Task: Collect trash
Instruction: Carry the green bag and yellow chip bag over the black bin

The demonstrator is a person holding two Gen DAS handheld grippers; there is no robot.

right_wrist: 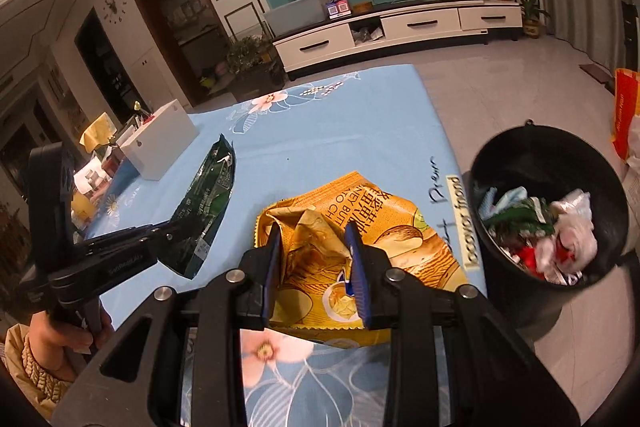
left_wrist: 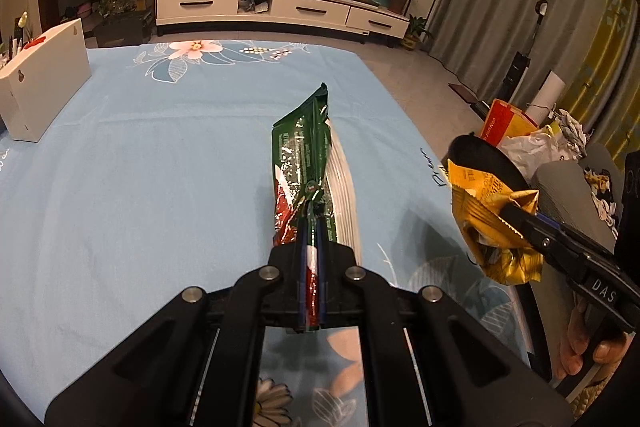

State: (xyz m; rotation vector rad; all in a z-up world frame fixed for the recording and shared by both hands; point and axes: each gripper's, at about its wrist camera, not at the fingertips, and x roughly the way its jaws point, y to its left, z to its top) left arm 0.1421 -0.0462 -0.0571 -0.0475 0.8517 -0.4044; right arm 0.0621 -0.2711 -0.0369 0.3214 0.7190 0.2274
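Nearly finished: left tool [left_wrist: 311,205] clamped on green wrapper [left_wrist: 306,147], right tool [right_wrist: 313,247] gripping yellow chip bag [right_wrist: 372,223], both lifted above table [right_wrist: 340,131], black bin [right_wrist: 600,183] of trash close beside, drops remaining.

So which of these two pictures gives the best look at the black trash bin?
The right wrist view. There the black trash bin stands on the floor beside the blue-covered table, its whole opening visible with crumpled wrappers inside. The left wrist view shows only part of its rim, largely hidden behind the yellow chip bag.
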